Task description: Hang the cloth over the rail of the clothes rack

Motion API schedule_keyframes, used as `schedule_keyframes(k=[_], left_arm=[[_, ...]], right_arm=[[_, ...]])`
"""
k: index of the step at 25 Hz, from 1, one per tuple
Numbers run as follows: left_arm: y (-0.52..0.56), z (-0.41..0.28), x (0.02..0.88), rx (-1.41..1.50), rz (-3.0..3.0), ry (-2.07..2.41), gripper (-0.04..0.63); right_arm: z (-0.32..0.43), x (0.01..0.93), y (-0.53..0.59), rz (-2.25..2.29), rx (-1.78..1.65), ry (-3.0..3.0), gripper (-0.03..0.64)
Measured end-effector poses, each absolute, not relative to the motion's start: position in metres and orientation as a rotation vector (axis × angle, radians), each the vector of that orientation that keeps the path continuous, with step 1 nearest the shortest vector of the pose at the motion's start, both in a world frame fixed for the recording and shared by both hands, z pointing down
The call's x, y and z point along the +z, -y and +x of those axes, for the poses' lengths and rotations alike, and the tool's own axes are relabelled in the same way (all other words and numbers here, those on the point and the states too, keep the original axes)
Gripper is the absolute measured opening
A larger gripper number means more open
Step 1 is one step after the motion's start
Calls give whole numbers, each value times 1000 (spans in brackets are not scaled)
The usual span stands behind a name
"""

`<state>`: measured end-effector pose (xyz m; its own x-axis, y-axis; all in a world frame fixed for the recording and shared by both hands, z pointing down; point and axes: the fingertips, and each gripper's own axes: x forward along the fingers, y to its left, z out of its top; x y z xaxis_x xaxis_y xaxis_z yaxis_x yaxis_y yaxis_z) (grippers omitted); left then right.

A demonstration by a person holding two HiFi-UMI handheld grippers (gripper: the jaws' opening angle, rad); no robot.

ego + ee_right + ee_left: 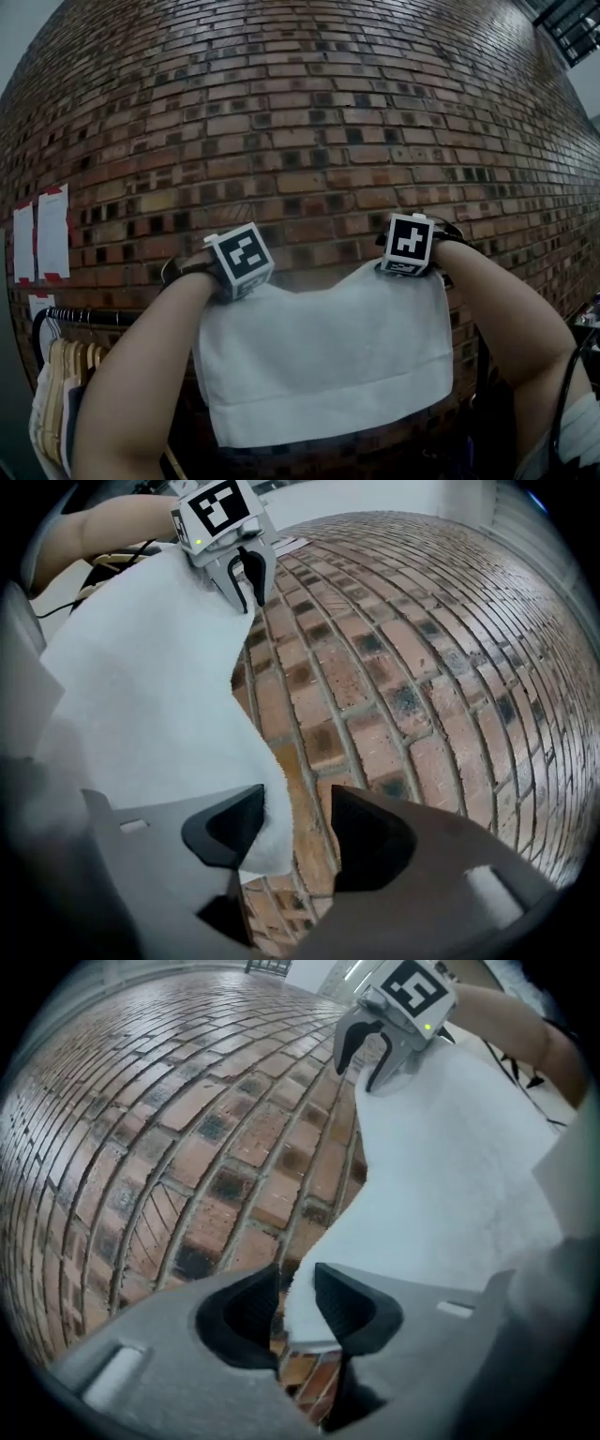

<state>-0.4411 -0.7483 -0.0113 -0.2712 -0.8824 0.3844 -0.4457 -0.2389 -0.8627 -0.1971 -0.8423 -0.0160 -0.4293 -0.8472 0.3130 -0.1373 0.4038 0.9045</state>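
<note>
White, soft, plain cloth (323,361), rectangular, hanging flat before rough brick wall (300,112). Left gripper (297,1286) fingers apart, corner brushing one pad only; right gripper (298,806) fingers likewise wide, corner against one pad.

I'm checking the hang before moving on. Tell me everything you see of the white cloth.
The cloth is white, rectangular, soft-looking fabric. It hangs spread and flat before the brick wall, its top edge sagging slightly. Its upper corners lie between parted jaws, one in the left tongs, one in the right tongs, each against one pad only.
</note>
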Motion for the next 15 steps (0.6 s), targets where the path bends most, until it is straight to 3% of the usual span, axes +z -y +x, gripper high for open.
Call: schedule_keyframes(k=[4,7,15], left_arm=[[749,-440,-12,-1510,-1600,-1619,121],[750,-440,-14,-1501,-1604,-1627,121],[750,-439,-10,-1555,-1576,-1602,121]], right_arm=[[-199,-19,841,851,-1094,1847,242],[-197,-23,841,872,-1112,1863,295],[-194,-22,841,866,-1090,1879,296]])
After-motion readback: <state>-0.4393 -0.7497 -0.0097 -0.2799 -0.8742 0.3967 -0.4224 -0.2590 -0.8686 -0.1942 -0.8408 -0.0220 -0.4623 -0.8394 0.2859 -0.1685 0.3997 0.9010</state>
